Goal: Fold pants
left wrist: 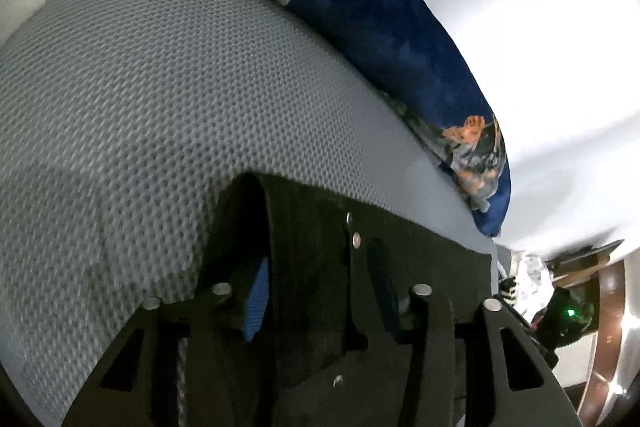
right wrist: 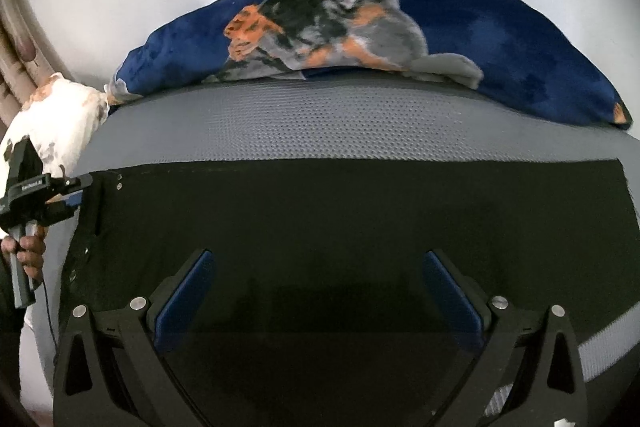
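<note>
Black pants lie flat across a grey mesh mattress. In the right wrist view my right gripper is open, its blue-padded fingers spread wide just above the pants' middle, holding nothing. My left gripper shows at the far left of that view, at the pants' left end by the metal snaps. In the left wrist view the left gripper is shut on the pants; black fabric fills the space between its fingers and covers most of the blue pads.
A dark blue blanket with an orange and grey animal print lies bunched along the mattress's far edge, against a white wall. A white patterned pillow sits at the far left. The blanket also shows in the left wrist view.
</note>
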Tool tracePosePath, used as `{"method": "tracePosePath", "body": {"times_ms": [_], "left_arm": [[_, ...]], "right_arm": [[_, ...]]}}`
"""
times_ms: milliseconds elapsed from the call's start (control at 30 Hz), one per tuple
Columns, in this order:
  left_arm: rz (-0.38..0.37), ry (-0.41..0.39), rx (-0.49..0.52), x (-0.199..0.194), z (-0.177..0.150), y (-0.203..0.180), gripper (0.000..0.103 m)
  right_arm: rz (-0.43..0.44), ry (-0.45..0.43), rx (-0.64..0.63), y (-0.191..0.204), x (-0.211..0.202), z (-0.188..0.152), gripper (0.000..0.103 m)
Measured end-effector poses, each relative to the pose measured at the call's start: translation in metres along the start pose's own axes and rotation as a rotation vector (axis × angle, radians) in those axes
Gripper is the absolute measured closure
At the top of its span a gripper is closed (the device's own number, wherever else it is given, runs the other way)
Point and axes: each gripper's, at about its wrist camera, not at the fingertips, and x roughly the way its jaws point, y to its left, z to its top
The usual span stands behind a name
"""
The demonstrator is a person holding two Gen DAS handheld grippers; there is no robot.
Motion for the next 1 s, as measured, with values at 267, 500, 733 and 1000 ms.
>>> {"method": "tracePosePath", "body": {"times_ms": [267, 500, 733, 1000], "left_arm": [[-0.022, 0.015, -0.045, 0.022, 0.021, 0.003, 0.075], [0.026, -0.069, -0.018, 0.007, 0.010, -0.010, 0.094], [-0.029, -0.183, 0.137, -0.050, -0.019, -0.070, 0.095], [-0.006, -0.230, 0.238, -0.088, -0.045, -0.102, 0.095]], "right_arm": [[0.031, 0.027, -0.068, 0.007, 0.028, 0.018, 0.000], [0.096, 0.075, -0.237, -0.001, 0.044, 0.037, 0.000], [0.274, 0.180, -0.495, 0.004, 0.050, 0.064, 0.000], [0.419, 0.342, -0.730, 0.028, 0.079, 0.089, 0.018]]}}
